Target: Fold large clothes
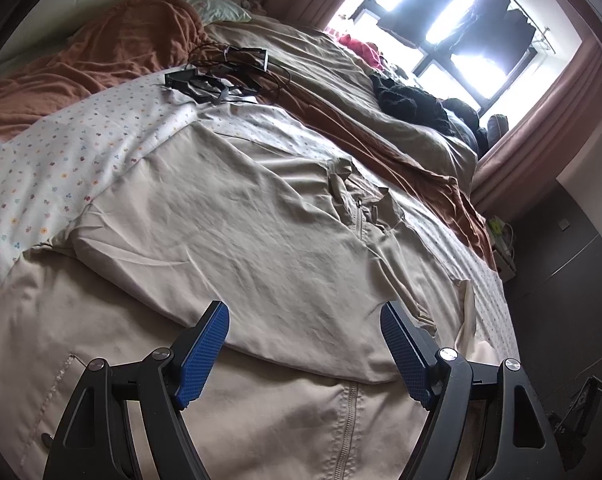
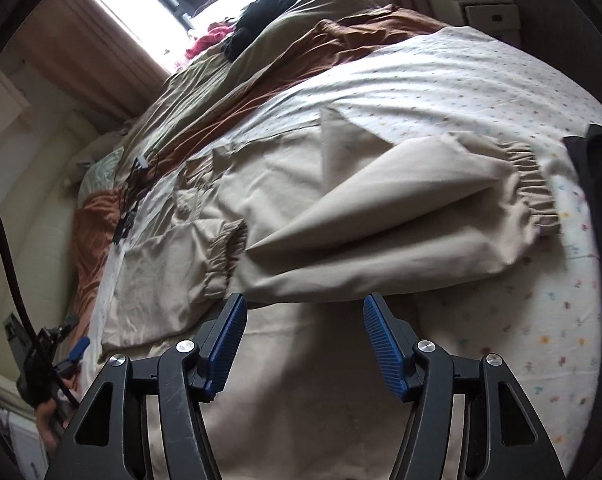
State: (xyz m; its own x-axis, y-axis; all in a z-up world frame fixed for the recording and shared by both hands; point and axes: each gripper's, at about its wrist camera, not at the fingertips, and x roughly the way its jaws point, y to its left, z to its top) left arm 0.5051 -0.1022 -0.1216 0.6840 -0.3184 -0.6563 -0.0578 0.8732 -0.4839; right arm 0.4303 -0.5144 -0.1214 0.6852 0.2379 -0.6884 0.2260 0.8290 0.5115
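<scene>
1. One beige jacket [image 1: 229, 216] lay spread on the bed [image 1: 41, 184], directly at twelve o'clock from both claws.
2. Its elastic-cuffed sleeve [image 2: 401, 216] ran from eight toward two o'clock, nearest the right claw [image 2: 305, 344].
3. Both that and the left claw [image 1: 303, 354] gaped wide, holding nothing.

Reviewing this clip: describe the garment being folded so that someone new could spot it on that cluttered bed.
Start from the bed's floral-print sheet. On it, nearest both cameras, lies the beige jacket, spread out with a sleeve folded across its body. Its front zipper and gathered elastic cuffs set it apart from the rust-brown blanket and the black clothes near the window.
</scene>
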